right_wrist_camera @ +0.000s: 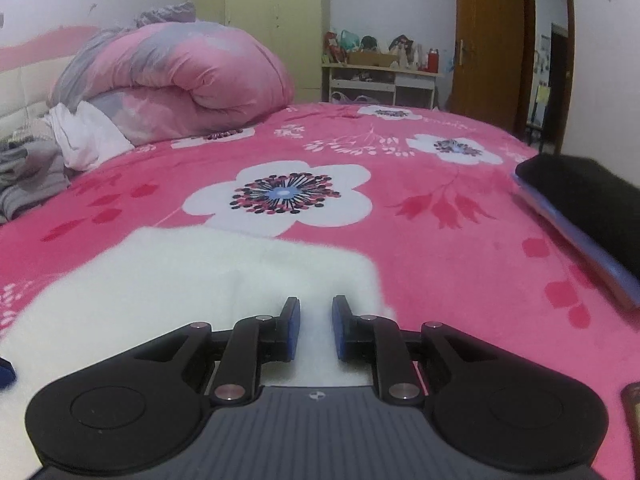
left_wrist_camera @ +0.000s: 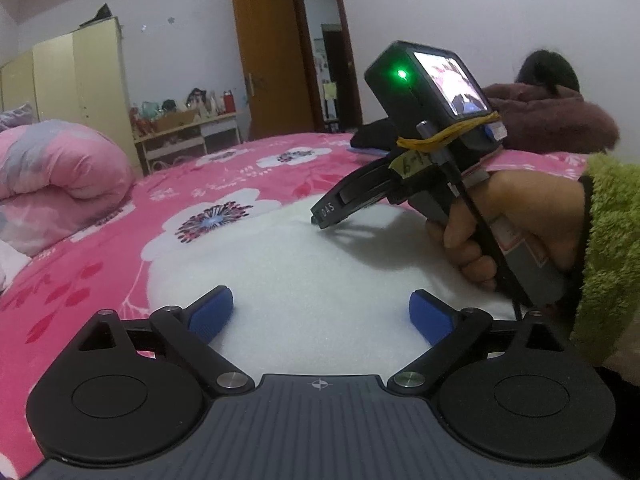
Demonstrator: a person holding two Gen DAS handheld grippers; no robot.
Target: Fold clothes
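Item one: white fleecy garment (left_wrist_camera: pixel 304 264), lying flat on the bed (left_wrist_camera: pixel 120 280), occupying the lower centre of the left wrist view and the lower left of the right wrist view; its far edge falls just short of a large white flower printed on the pink bedspread. Item two: left gripper (left_wrist_camera: pixel 321 312), bottom centre of its own view, jaws spread wide with the blue pads (left_wrist_camera: pixel 211 312) well apart, nothing between them but the white cloth beneath. Item three: right gripper (right_wrist_camera: pixel 316 328), bottom centre of its own view, jaws drawn near to each other with a narrow gap left, white cloth showing in that gap; whether the pads pinch the cloth cannot be told. In the left wrist view this same gripper appears at centre right, tip down at the garment, held by a hand (left_wrist_camera: pixel 516 228) in a green fuzzy sleeve (left_wrist_camera: pixel 612 248), a green light lit on its camera unit. Item four: rolled pink quilt (right_wrist_camera: pixel 180 80), upper left of the right wrist view, at the head of the bed. Item five: dark folded item (right_wrist_camera: pixel 588 208), right edge of the same view, resting on the bedspread well apart from the white garment. Item six: brown door (left_wrist_camera: pixel 272 52), upper centre of the left wrist view.
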